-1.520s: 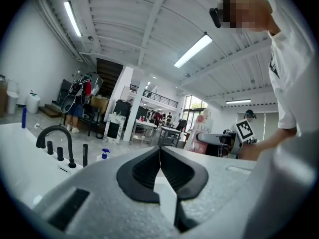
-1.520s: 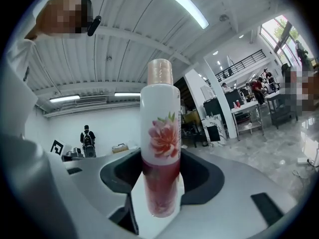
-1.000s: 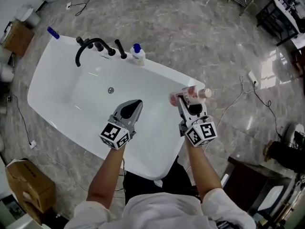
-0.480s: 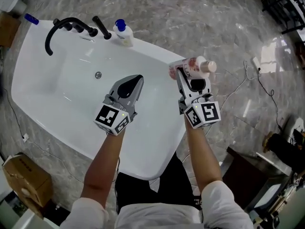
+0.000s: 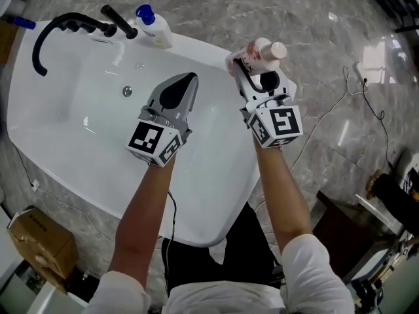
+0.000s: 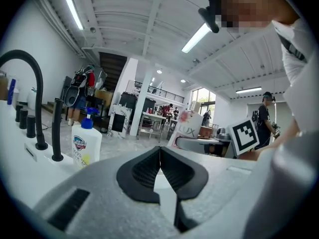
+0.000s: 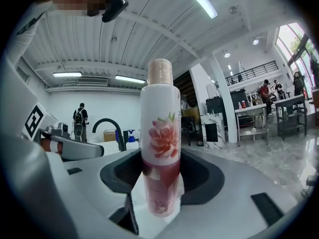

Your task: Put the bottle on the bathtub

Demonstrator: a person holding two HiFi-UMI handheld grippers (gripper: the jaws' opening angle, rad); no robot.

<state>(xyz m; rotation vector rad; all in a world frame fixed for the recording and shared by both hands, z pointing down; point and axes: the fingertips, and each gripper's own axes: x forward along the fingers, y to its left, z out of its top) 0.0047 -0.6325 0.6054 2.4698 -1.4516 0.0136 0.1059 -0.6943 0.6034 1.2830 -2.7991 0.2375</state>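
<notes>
My right gripper [image 5: 247, 67] is shut on a white and pink bottle [image 5: 256, 53] with a flower print and a beige cap. It holds the bottle over the far right rim of the white bathtub [image 5: 78, 136]. In the right gripper view the bottle [image 7: 160, 138] stands upright between the jaws. My left gripper [image 5: 180, 87] hangs over the tub's basin with its jaws closed and nothing in them; its own view shows the shut gripper [image 6: 160, 151].
A black faucet [image 5: 62, 28] with black handles stands on the tub's far rim, with a white pump bottle with a blue top [image 5: 154, 26] beside it. A drain [image 5: 127, 91] lies in the basin. Marble floor surrounds the tub. A cardboard box [image 5: 33, 244] sits at lower left.
Both grippers have moved toward the far rim of the tub. The right one carried the bottle from over the tub's right edge up to the far right rim.
</notes>
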